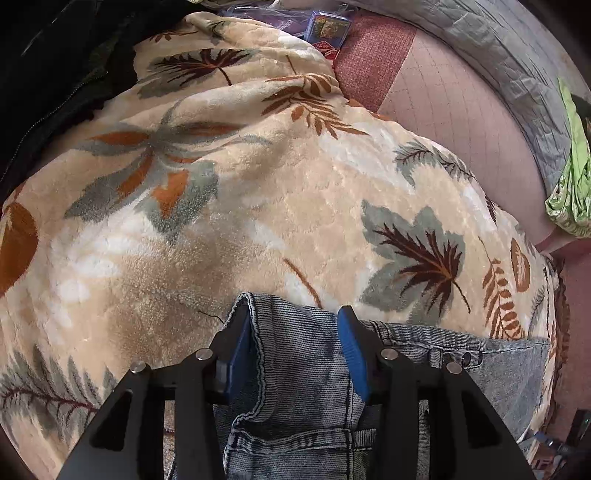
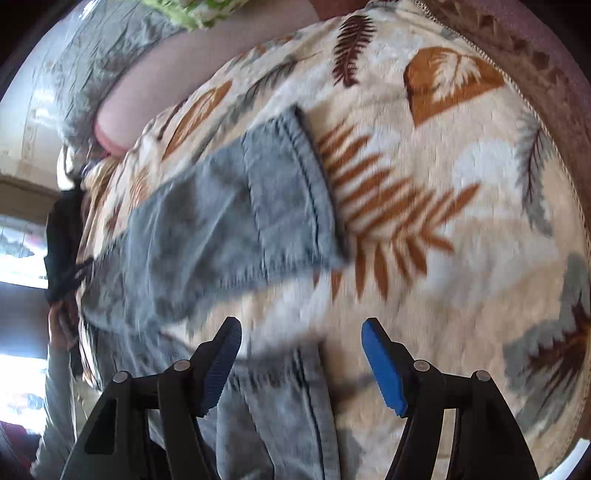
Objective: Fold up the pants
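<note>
Light-blue denim pants (image 1: 303, 373) lie on a cream blanket with a leaf print (image 1: 221, 206). In the left wrist view my left gripper (image 1: 293, 325) stands open over the pants, a blue pad on each side of a raised hem fold; the pads do not press it. In the right wrist view the pants (image 2: 207, 229) stretch from the lower centre up to a leg hem at upper centre, and the picture is blurred. My right gripper (image 2: 301, 328) is open and empty just above the blanket (image 2: 461, 206), with denim under its left finger.
A pink mattress (image 1: 461, 122) and a grey quilt (image 1: 517, 55) lie beyond the blanket. A green cloth (image 1: 572, 177) is at the right edge. Dark clothing (image 1: 55, 66) lies at upper left. A small blue box (image 1: 327, 26) sits at the top.
</note>
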Demonstrator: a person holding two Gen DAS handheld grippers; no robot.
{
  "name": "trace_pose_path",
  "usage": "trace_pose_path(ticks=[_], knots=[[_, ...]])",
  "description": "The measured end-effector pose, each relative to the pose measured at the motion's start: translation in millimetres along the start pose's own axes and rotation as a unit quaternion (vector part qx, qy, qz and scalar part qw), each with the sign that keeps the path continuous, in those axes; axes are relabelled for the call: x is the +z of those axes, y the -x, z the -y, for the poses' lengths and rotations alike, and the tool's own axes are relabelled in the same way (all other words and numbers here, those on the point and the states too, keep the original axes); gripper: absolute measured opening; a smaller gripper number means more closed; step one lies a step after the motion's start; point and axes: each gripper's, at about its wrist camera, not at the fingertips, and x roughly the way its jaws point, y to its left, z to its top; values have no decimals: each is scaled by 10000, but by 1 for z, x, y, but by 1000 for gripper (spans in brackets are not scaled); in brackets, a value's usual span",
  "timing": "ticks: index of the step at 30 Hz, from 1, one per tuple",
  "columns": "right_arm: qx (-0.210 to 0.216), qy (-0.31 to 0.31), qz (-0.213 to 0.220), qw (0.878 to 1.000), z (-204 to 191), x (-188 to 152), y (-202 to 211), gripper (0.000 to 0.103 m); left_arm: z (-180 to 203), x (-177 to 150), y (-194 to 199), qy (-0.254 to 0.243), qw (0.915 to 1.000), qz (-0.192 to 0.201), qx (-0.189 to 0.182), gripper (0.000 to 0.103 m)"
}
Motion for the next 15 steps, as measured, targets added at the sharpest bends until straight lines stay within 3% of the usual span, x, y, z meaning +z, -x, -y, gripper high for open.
trace_pose_path(ticks=[2, 5, 6, 8, 12, 15], knots=[[-224, 63, -198, 9995, 1, -21, -15, 71, -3, -5, 19, 105, 9996, 229, 91, 47], [-256, 85, 49, 9996, -3, -26, -20, 69, 2, -30, 70, -49, 9966, 817, 120, 50], [-268, 183, 92, 9994, -10, -27, -21, 46, 4, -46, 88, -163, 9950, 983, 68, 60], [-558, 398, 29, 9976, -21, -31, -26, 17, 11, -88, 116, -534, 9916, 1176, 86, 73], [-1138, 658, 219, 9911, -41, -40, -26, 12, 29, -170, 129, -1487, 9825, 1043, 422, 74], [-2027, 903, 727, 9724, -61, -52, -2, 11, 41, -210, 118, -1970, 9731, 913, 771, 73]])
